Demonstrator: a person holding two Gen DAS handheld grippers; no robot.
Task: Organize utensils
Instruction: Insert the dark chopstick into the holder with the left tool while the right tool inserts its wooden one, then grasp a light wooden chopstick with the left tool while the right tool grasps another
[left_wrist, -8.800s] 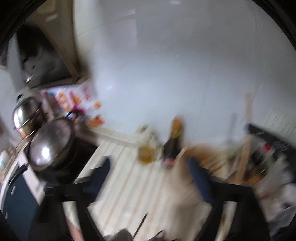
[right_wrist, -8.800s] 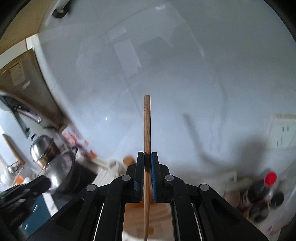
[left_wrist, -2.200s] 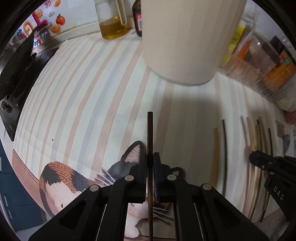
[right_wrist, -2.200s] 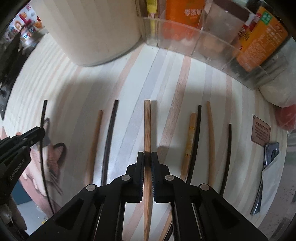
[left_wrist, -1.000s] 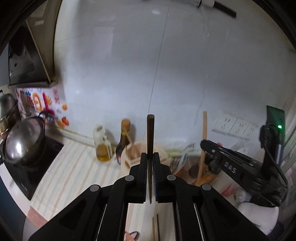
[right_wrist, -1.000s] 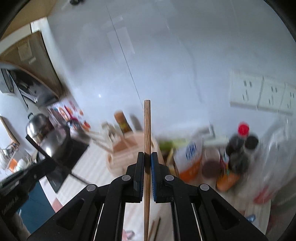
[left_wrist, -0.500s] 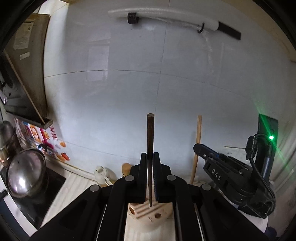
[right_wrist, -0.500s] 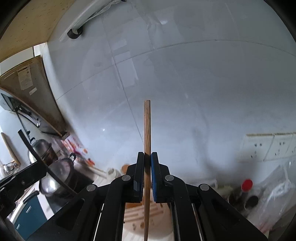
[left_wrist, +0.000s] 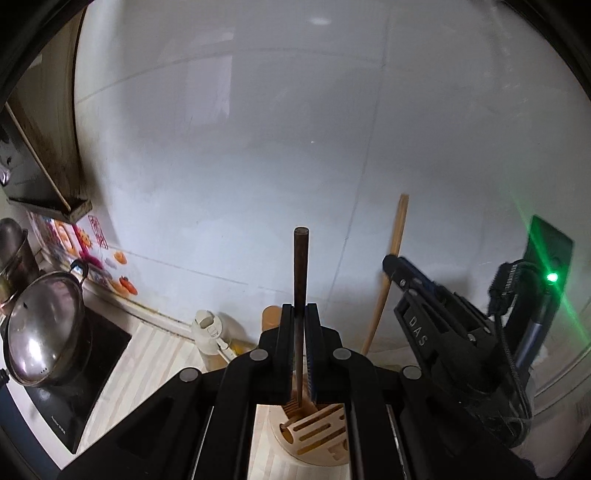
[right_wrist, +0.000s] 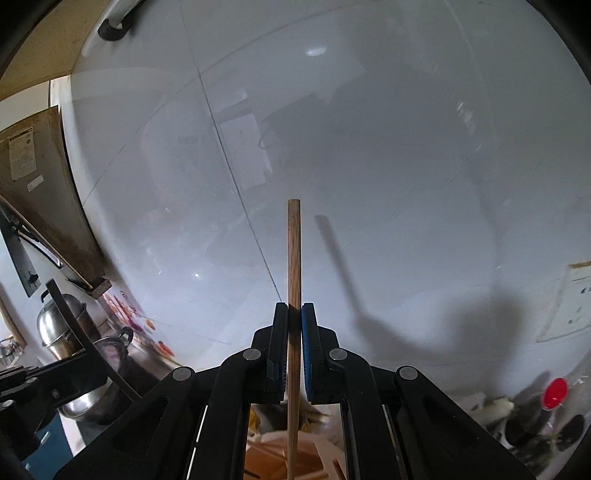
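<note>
My left gripper (left_wrist: 299, 314) is shut on a dark brown chopstick (left_wrist: 300, 266) held upright; its lower tip hangs just above the slotted top of a round wooden utensil holder (left_wrist: 314, 439). To its right in the same view, my right gripper (left_wrist: 393, 264) is shut on a light wooden chopstick (left_wrist: 391, 266) that slants down toward the holder. In the right wrist view, my right gripper (right_wrist: 294, 312) clamps that light chopstick (right_wrist: 294, 251), and the holder's top (right_wrist: 273, 461) shows below the jaws. The left gripper (right_wrist: 48, 380) with its dark stick sits at the lower left.
A steel-lidded pot (left_wrist: 44, 328) sits on a black cooktop (left_wrist: 74, 398) at the left. An oil bottle (left_wrist: 210, 332) and a brown-capped bottle (left_wrist: 271, 317) stand by the white tiled wall. Red-capped bottles (right_wrist: 554, 395) stand at the right. A striped counter (left_wrist: 155, 369) surrounds the holder.
Both grippers have carried their chopsticks toward the wall and over the holder. The view swung up from the cluttered counter; the holder now lies right under the jaws.
</note>
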